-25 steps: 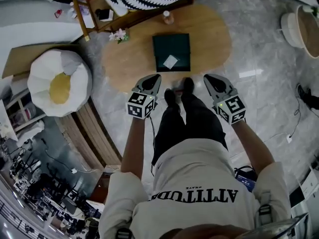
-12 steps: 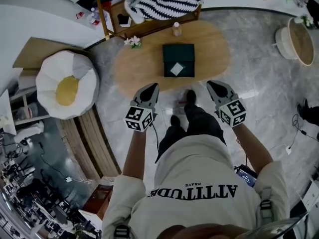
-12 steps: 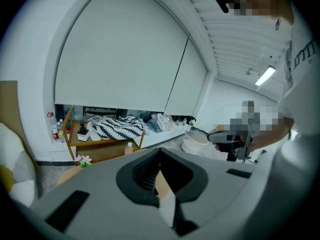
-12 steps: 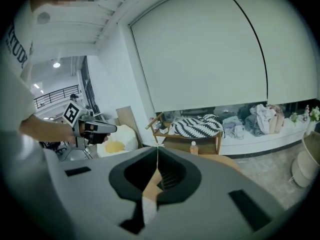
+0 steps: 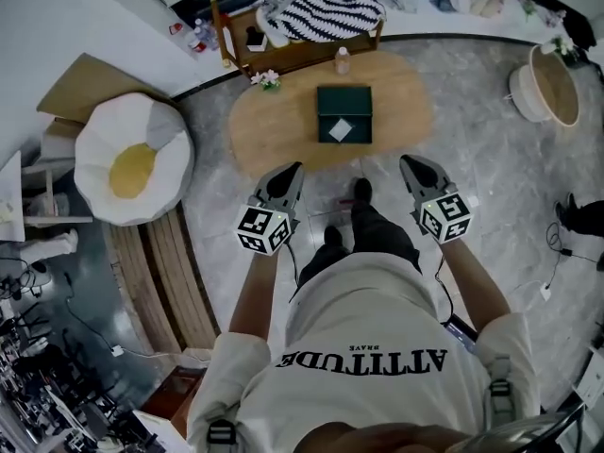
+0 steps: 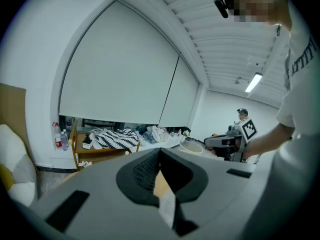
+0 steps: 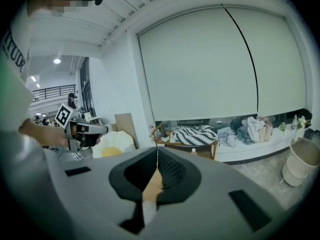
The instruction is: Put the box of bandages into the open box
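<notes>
Head view, upper centre: I'd pinch the probably light, crushable bandage box (image 5: 340,130) across its sides; left gripper (image 5: 293,168) and right gripper (image 5: 409,162) are pressed together, empty.

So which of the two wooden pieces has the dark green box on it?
The oval table, the nearer one; the dark green box sits around its middle. The rack behind it holds a striped blanket instead.

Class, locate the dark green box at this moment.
In the head view, the dark green box sits mid-table on the oval wooden table, right of the small flowers, with a bottle just beyond it.
</notes>
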`<move>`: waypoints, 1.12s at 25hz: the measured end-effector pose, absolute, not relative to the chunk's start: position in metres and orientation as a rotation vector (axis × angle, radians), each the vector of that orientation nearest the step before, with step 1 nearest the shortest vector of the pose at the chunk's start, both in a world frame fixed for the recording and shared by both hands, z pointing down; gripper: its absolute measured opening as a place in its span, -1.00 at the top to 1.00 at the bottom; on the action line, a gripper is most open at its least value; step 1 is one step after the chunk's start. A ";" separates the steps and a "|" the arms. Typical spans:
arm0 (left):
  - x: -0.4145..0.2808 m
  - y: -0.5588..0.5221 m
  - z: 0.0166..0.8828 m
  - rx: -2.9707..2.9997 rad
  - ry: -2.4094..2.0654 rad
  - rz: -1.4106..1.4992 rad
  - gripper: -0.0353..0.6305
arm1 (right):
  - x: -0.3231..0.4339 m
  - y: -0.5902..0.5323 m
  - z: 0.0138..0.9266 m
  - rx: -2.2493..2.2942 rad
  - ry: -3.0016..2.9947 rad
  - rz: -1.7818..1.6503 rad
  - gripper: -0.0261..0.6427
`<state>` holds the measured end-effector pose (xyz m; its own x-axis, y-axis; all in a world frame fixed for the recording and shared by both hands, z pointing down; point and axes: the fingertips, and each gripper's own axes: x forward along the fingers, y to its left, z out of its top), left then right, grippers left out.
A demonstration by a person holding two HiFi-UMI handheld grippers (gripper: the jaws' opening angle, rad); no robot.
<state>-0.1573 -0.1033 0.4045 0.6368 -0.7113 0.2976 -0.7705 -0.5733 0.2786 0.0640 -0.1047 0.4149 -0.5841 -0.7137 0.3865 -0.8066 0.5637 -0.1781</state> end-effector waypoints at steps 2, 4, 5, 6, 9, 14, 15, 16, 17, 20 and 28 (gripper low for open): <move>-0.165 -0.088 0.393 2.497 -1.176 0.186 0.83 | 0.062 -0.087 0.404 1.284 -2.526 0.461 0.86; -0.173 -0.074 0.381 2.516 -1.169 0.161 0.83 | 0.060 -0.071 0.392 1.315 -2.523 0.443 0.86; -0.176 -0.068 0.375 2.525 -1.166 0.151 0.83 | 0.060 -0.063 0.387 1.333 -2.520 0.438 0.86; -0.179 -0.063 0.370 2.535 -1.163 0.142 0.83 | 0.061 -0.057 0.381 1.351 -2.517 0.432 0.86; -0.184 -0.051 0.353 2.566 -1.160 0.125 0.83 | 0.063 -0.038 0.367 1.393 -2.499 0.411 0.86; -0.189 -0.036 0.328 2.618 -1.176 0.123 0.83 | 0.068 -0.017 0.347 1.430 -2.464 0.384 0.86; -0.188 -0.033 0.324 2.625 -1.177 0.126 0.83 | 0.069 -0.014 0.343 1.433 -2.460 0.382 0.86; -0.188 -0.029 0.321 2.630 -1.179 0.130 0.83 | 0.071 -0.010 0.339 1.433 -2.457 0.380 0.86; -0.187 -0.026 0.320 2.634 -1.182 0.135 0.83 | 0.072 -0.007 0.336 1.431 -2.456 0.377 0.86; -0.184 -0.017 0.317 2.630 -1.202 0.143 0.83 | 0.076 0.002 0.329 1.414 -2.462 0.360 0.86; -0.161 -0.006 0.301 2.598 -1.292 0.117 0.83 | 0.103 0.008 0.314 1.371 -2.498 0.329 0.86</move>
